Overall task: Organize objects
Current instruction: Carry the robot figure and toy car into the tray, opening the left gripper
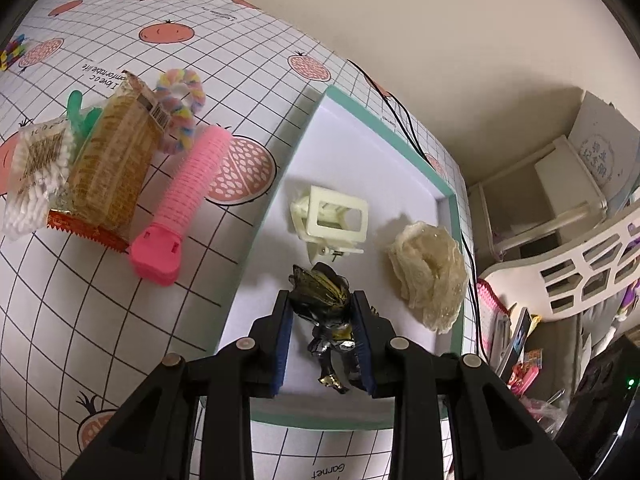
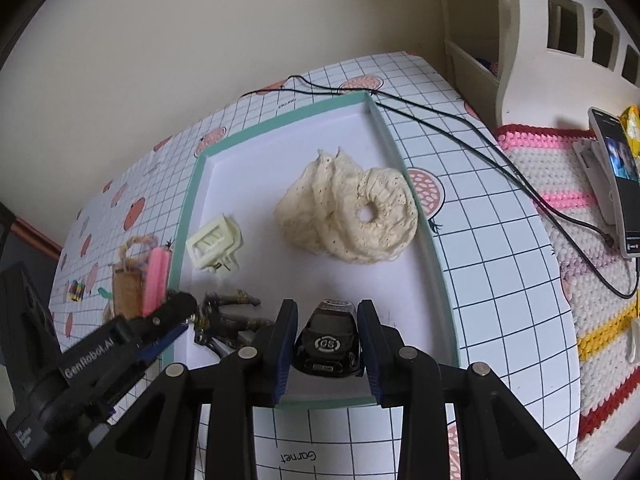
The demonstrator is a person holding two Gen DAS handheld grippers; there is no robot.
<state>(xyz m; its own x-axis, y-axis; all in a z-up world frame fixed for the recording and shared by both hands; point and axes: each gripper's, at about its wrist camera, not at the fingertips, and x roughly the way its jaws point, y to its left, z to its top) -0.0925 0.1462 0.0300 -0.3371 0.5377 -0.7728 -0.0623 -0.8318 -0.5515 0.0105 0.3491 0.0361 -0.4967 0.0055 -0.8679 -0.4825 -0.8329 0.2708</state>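
Left gripper (image 1: 324, 320) pinching a stiff, spiky toy figure (image 1: 326, 312) at its middle, probably light; right gripper (image 2: 327, 334) clamping a small, hard, slick toy car (image 2: 328, 340) by its sides, over the tray (image 2: 188, 200).

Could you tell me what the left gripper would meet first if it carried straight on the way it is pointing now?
Probably the cream hair claw clip: it lies just beyond the dark figurine that the left gripper holds, inside the teal-rimmed tray. Depth is hard to judge here.

scrunchies (image 1: 429, 272) 2; claw clip (image 1: 329, 218) 1; figurine (image 1: 328, 320) 1; toy car (image 2: 330, 338) 1
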